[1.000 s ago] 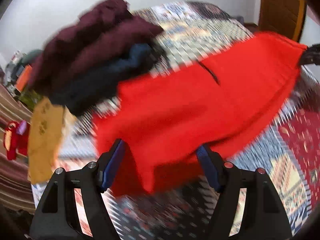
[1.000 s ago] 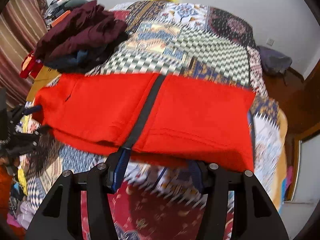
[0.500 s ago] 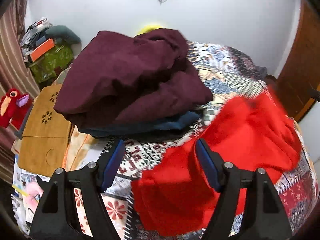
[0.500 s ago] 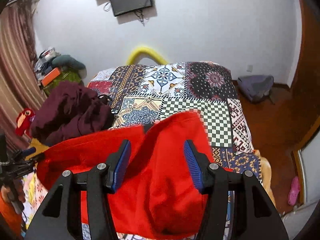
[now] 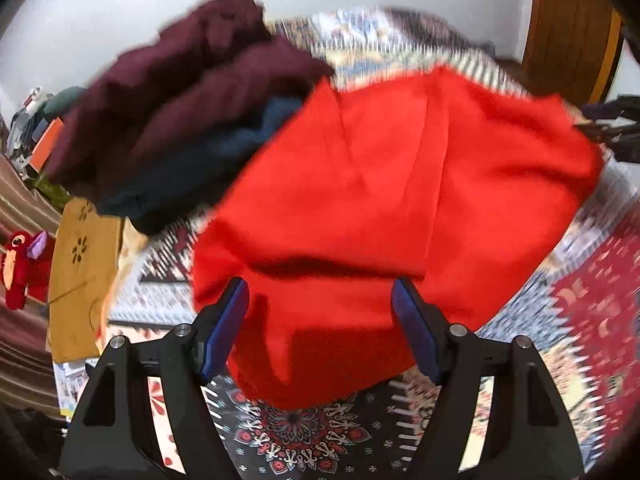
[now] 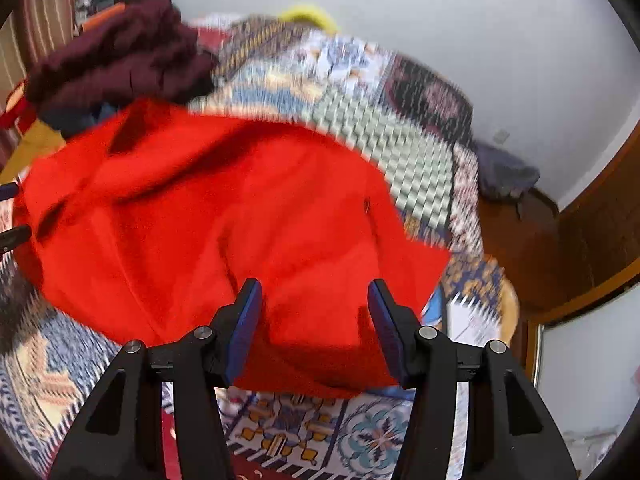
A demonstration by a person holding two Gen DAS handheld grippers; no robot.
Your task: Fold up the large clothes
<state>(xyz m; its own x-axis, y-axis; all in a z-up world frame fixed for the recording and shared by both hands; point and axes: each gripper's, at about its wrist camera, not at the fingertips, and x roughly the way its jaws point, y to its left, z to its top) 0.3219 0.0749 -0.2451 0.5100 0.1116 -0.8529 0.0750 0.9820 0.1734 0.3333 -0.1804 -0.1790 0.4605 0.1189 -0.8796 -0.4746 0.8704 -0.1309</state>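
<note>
Red garment (image 5: 384, 208) lies bunched on the bed (image 6: 404, 148), filling mid-frame in both views, long axis left-right, each open, empty hand-held gripper, left (image 5: 320, 330) and right (image 6: 314, 328), over one end.

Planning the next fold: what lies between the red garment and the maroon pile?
A dark blue garment, under the maroon pile and touching the red garment; no bare quilt there. Left wrist view shows it.

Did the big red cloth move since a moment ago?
Yes. The red garment was bunched up half a second ago; it now lies spread wider over the patchwork bedspread, reaching toward the maroon clothes pile.
</note>
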